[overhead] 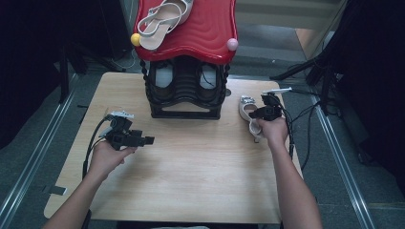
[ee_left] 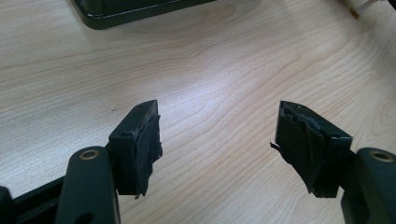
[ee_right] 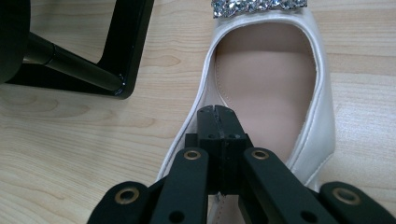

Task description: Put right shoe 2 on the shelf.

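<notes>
A white flat shoe [overhead: 247, 109] with a rhinestone trim [ee_right: 259, 5] lies on the wooden table [overhead: 200, 162], right of the shoe rack. My right gripper [overhead: 254, 114] hangs just over the shoe's opening [ee_right: 271, 79], its jaws pressed together [ee_right: 217, 112] beside the left rim. I see nothing between the pads. My left gripper [overhead: 150, 140] is held over bare table at the left, open, with only wood between its fingers [ee_left: 140, 140]. A matching white sandal [overhead: 162, 21] rests on the rack's red top [overhead: 210, 28].
The black shoe rack [overhead: 186, 95] stands at the table's far middle with pale shoes [overhead: 165, 76] on its shelf. Its base corner [ee_right: 126, 70] is close to the left of the shoe. Cables [overhead: 305, 119] trail off the right edge.
</notes>
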### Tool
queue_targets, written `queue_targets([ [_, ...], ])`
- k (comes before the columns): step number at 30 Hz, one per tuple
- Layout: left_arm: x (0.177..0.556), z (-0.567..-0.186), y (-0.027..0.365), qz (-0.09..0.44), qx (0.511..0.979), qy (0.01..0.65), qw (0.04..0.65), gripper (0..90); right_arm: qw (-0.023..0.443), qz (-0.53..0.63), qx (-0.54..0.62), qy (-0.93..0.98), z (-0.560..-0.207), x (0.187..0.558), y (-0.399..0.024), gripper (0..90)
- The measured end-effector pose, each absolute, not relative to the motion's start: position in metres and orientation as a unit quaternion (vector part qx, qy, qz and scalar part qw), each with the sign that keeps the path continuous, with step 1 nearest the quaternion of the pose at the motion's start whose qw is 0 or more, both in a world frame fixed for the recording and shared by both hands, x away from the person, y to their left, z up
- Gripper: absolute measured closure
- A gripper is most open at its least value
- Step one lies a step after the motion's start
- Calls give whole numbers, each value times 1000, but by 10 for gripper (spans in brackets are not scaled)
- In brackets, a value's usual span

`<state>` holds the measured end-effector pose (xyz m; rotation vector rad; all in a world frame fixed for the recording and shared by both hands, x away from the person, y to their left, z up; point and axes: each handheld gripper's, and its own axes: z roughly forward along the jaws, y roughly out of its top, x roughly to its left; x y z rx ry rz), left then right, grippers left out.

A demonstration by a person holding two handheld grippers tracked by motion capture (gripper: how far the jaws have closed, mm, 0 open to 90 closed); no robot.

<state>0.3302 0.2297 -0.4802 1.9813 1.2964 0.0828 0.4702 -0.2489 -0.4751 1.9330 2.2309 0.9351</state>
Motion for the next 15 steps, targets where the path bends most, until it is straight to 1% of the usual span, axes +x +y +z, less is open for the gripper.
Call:
queue_targets([
  [6, 330, -480, 230, 33, 773, 508, 377, 313, 31, 314, 621, 718, -470, 470, -256, 900],
  [10, 330, -480, 230, 34, 775, 507, 375, 313, 28, 326, 619, 714, -463, 470, -256, 876],
  [12, 330, -480, 230, 34, 775, 507, 375, 313, 29, 339, 608, 717, -457, 470, -252, 825],
  [14, 330, -480, 230, 35, 775, 507, 375, 313, 25, 345, 602, 720, -456, 470, -250, 805],
  [15, 330, -480, 230, 35, 775, 507, 375, 313, 28, 341, 602, 722, -456, 470, -248, 774],
])
